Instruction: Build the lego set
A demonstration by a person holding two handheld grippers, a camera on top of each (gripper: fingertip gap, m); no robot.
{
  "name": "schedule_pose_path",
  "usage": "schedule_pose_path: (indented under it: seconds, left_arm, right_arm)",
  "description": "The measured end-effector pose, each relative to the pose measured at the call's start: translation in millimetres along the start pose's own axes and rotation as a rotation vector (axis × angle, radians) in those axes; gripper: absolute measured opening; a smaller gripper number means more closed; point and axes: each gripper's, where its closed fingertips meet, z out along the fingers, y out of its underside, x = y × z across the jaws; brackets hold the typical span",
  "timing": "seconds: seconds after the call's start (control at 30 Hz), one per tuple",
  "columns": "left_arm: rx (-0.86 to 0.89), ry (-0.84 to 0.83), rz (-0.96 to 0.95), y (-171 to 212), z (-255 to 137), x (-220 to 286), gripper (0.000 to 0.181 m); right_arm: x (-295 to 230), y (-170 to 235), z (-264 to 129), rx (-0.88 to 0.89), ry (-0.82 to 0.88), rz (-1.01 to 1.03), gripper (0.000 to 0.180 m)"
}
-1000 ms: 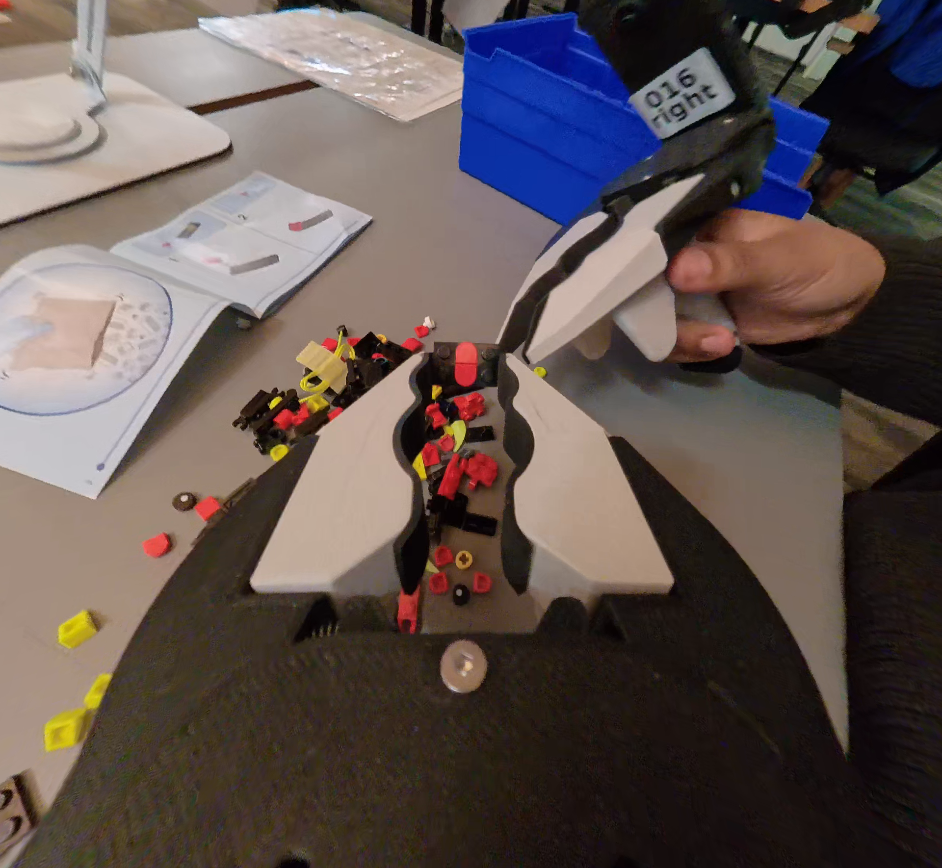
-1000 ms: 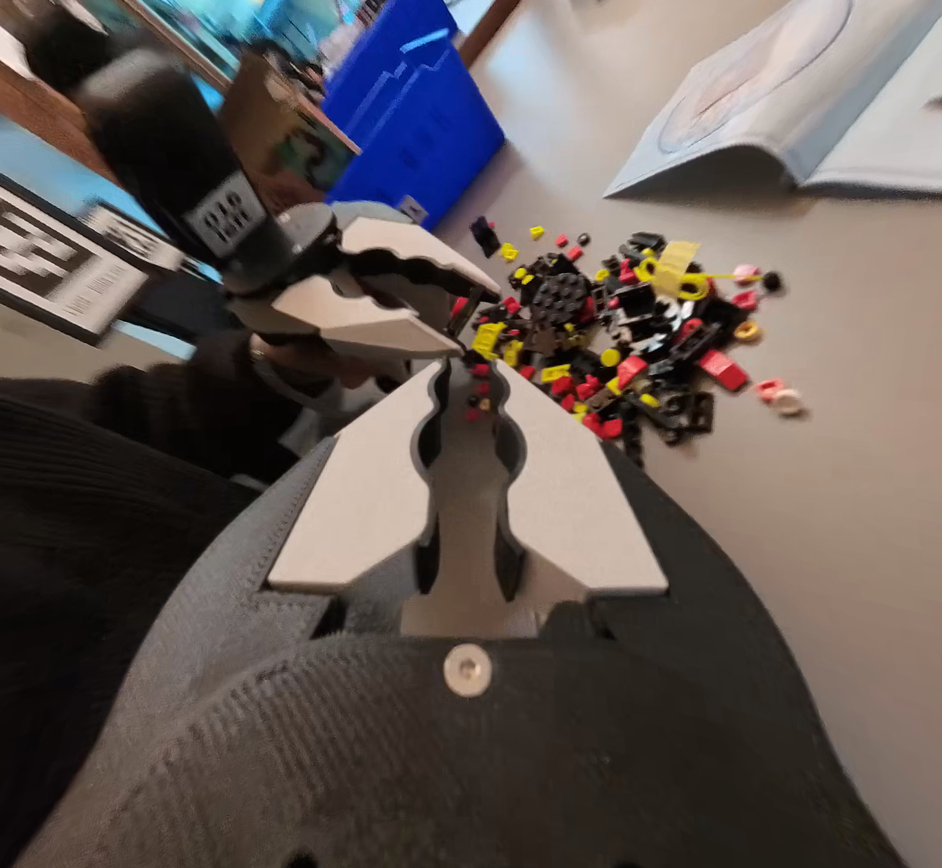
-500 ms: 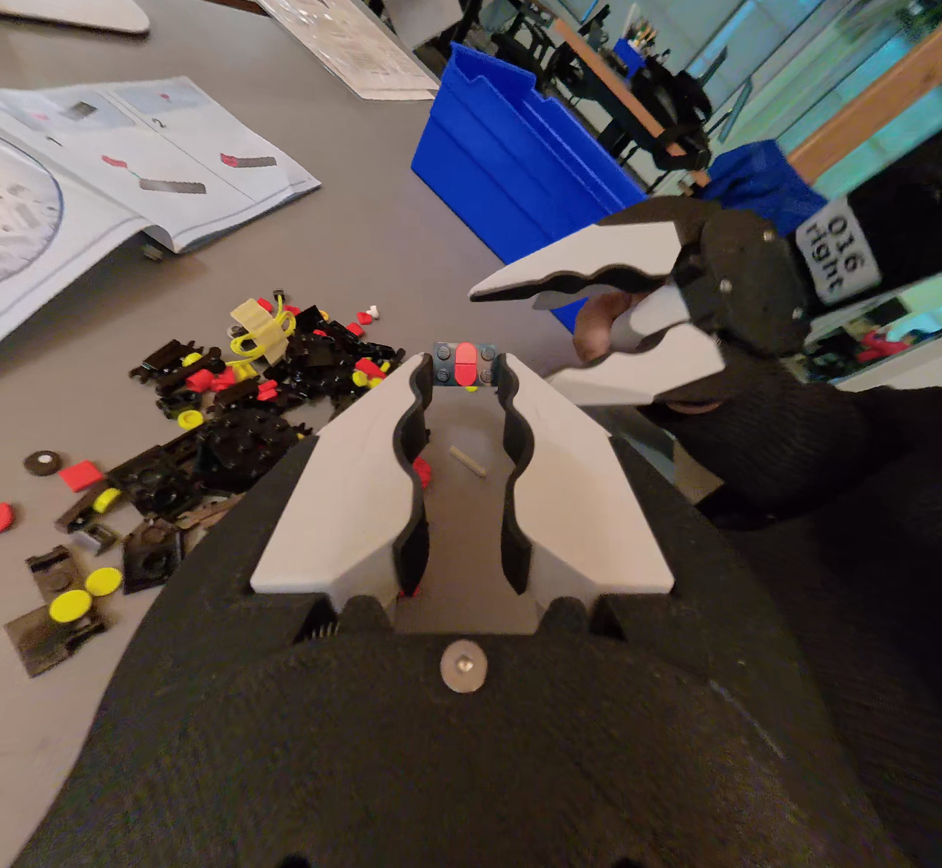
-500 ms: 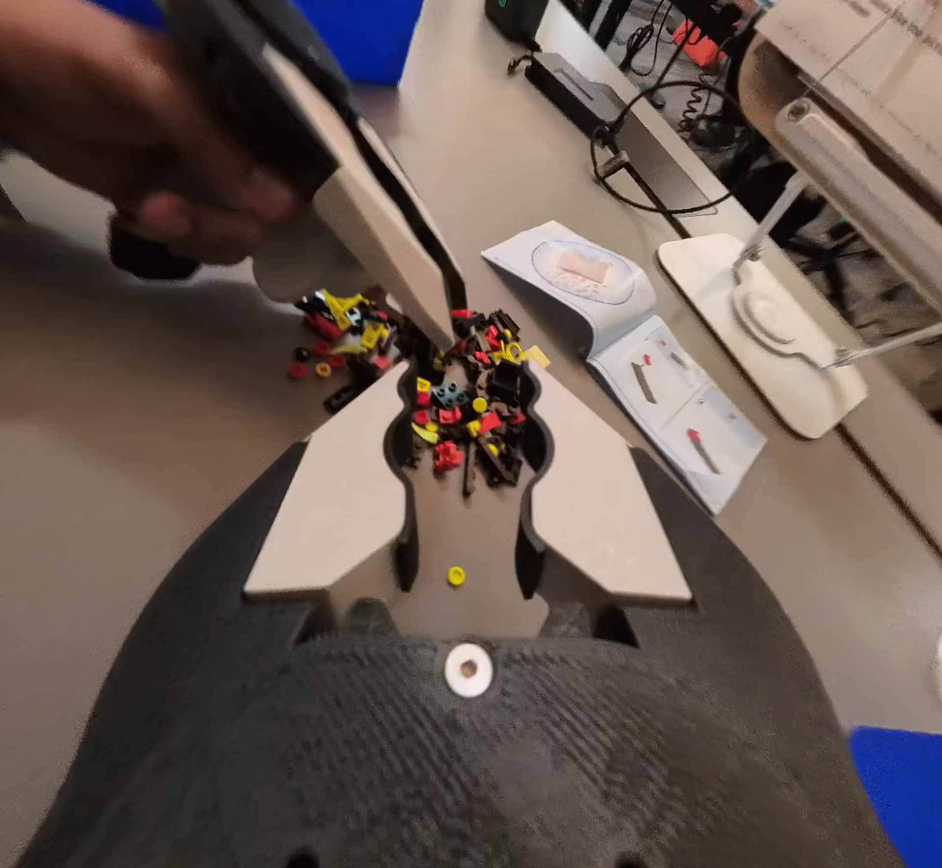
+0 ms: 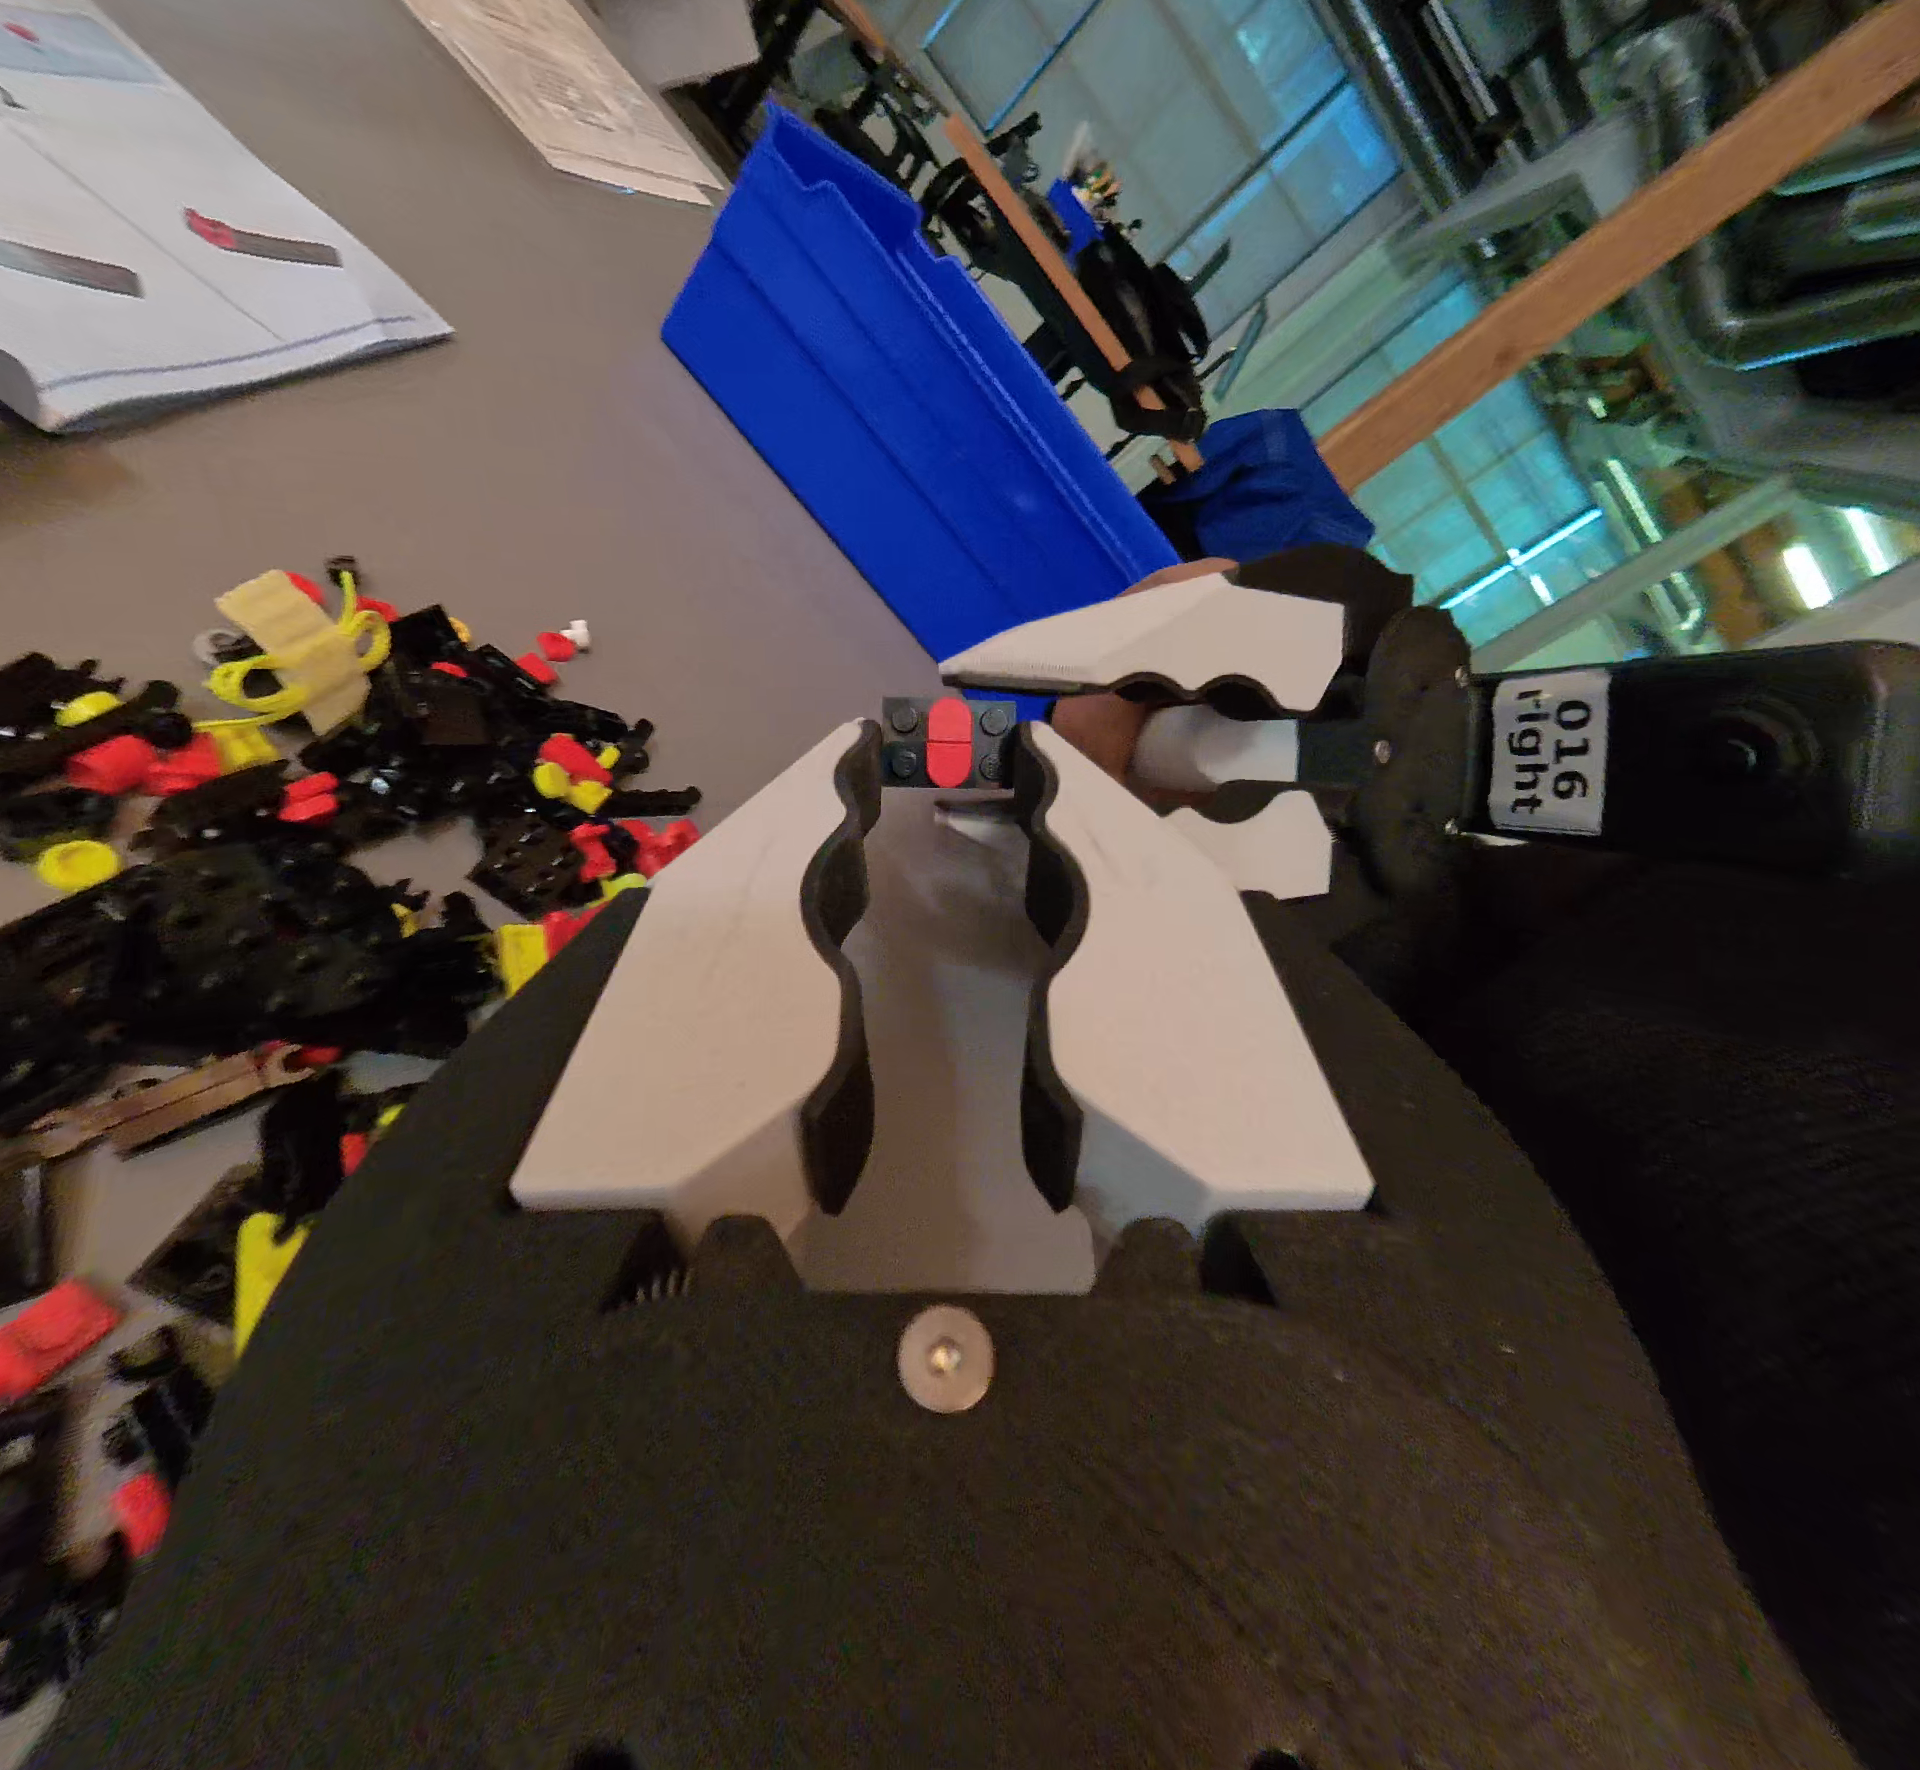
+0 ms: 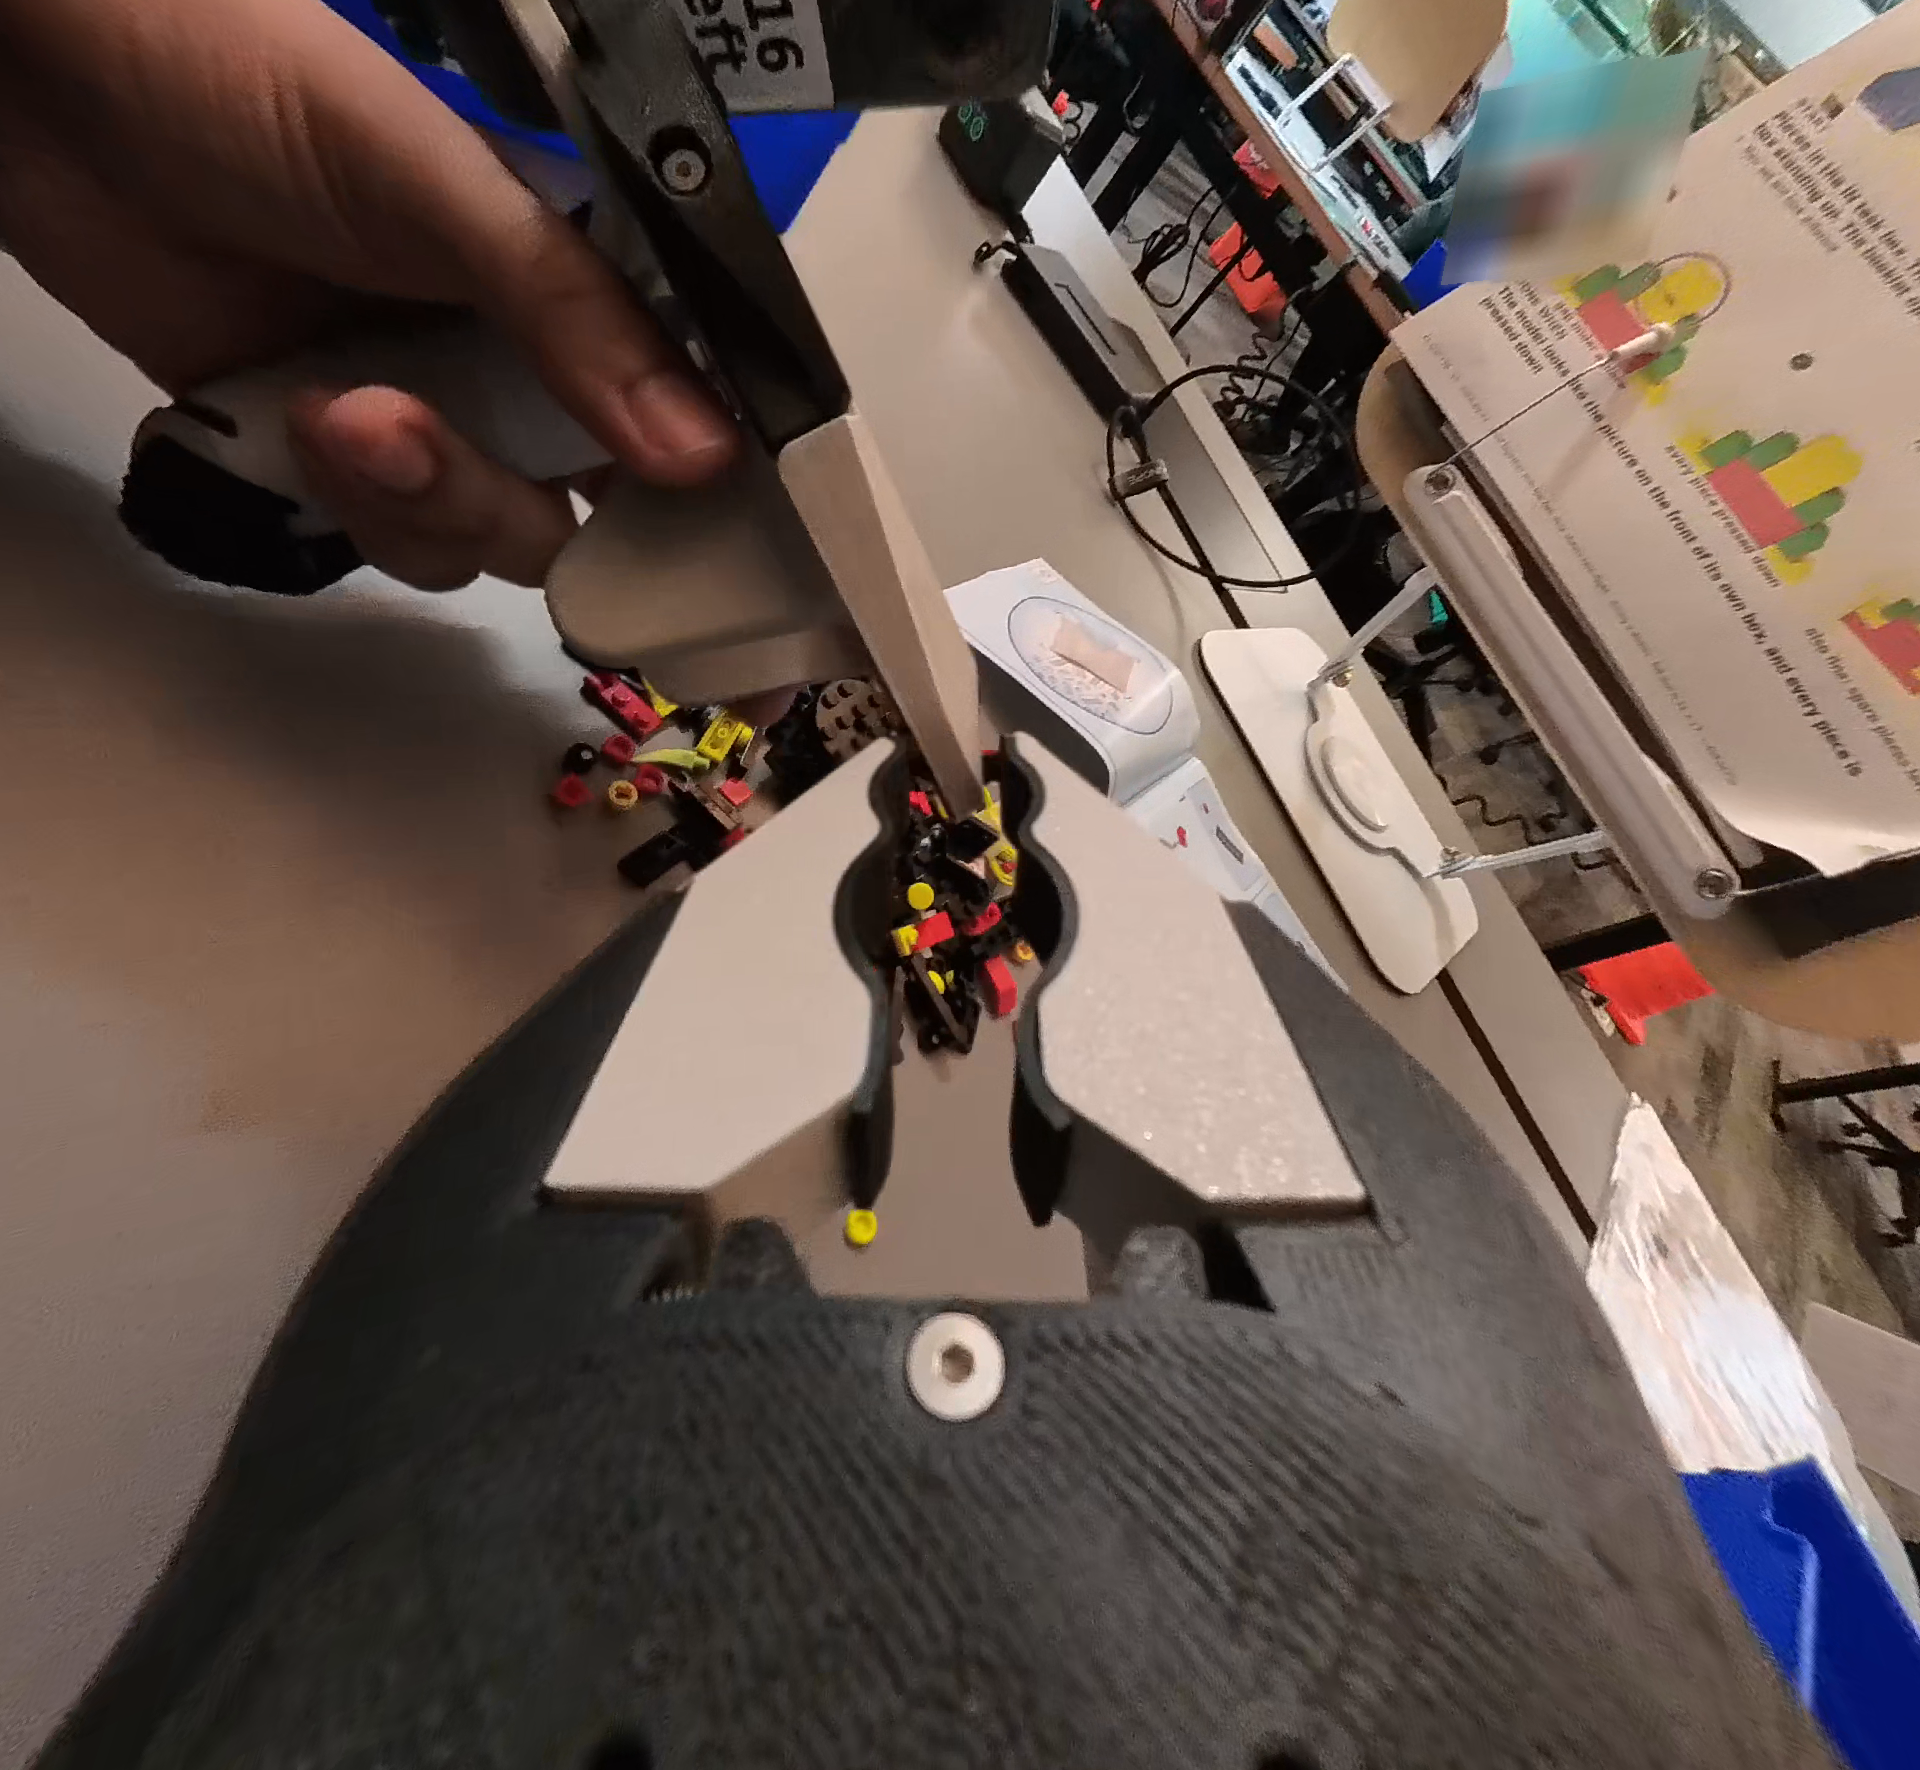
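My left gripper (image 5: pixel 948 744) is shut on a small dark plate with a red tile (image 5: pixel 948 739) and holds it above the grey table. My right gripper (image 5: pixel 1091 733) is open just right of that piece, with its upper finger (image 5: pixel 1143 645) over the plate's top edge. In the right wrist view my right gripper (image 6: pixel 948 770) is open, and the left gripper (image 6: pixel 961 816) reaches down between its tips, still holding the dark plate (image 6: pixel 975 837). A pile of loose black, red and yellow lego pieces (image 5: pixel 312 816) lies on the table and shows below the tips in the right wrist view (image 6: pixel 940 951).
An open instruction booklet (image 5: pixel 156 266) lies left of the pile and also shows in the right wrist view (image 6: pixel 1081 681). A blue bin (image 5: pixel 894 432) stands behind. A white stand base (image 6: pixel 1340 806) and a printed sheet on a holder (image 6: pixel 1714 473) are to the right.
My left gripper has lifted and tilted up with the plate still in it. My right gripper has swung round and closed in on the plate from the right.
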Motion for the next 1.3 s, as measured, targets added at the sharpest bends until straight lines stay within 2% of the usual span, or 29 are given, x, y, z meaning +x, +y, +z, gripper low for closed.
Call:
schedule_pose_path:
  seconds: [0.17, 0.27, 0.5, 0.63, 0.83, 1.23, 1.3]
  left_arm:
    - [0.013, 0.017, -0.036, -2, 0, 0, 0.023]
    - [0.021, -0.02, -0.028, -4, -3, -6, 0.037]
    - [0.091, -0.2, 0.04, -25, -29, -37, 0.044]
    - [0.128, -0.253, 0.018, -34, -43, -52, 0.042]
    - [0.156, -0.184, -0.063, -38, -45, -49, 0.042]
    - [0.053, -0.234, 0.062, -23, -33, -47, 0.042]
    - [0.056, -0.233, 0.057, -23, -33, -47, 0.042]
  right_arm:
    - [2, 4, 0, -0.017, -0.001, 0.009, 0.014]
    - [7, 13, 1, -0.05, -0.004, 0.033, 0.014]
    - [13, 88, 13, -0.331, -0.072, 0.261, 0.014]
    - [18, 108, 12, -0.39, -0.075, 0.36, 0.015]
    - [12, 123, 10, -0.434, -0.137, 0.468, 0.015]
    - [9, 137, 3, -0.496, -0.178, 0.589, 0.016]
    - [12, 138, 5, -0.499, -0.15, 0.555, 0.03]
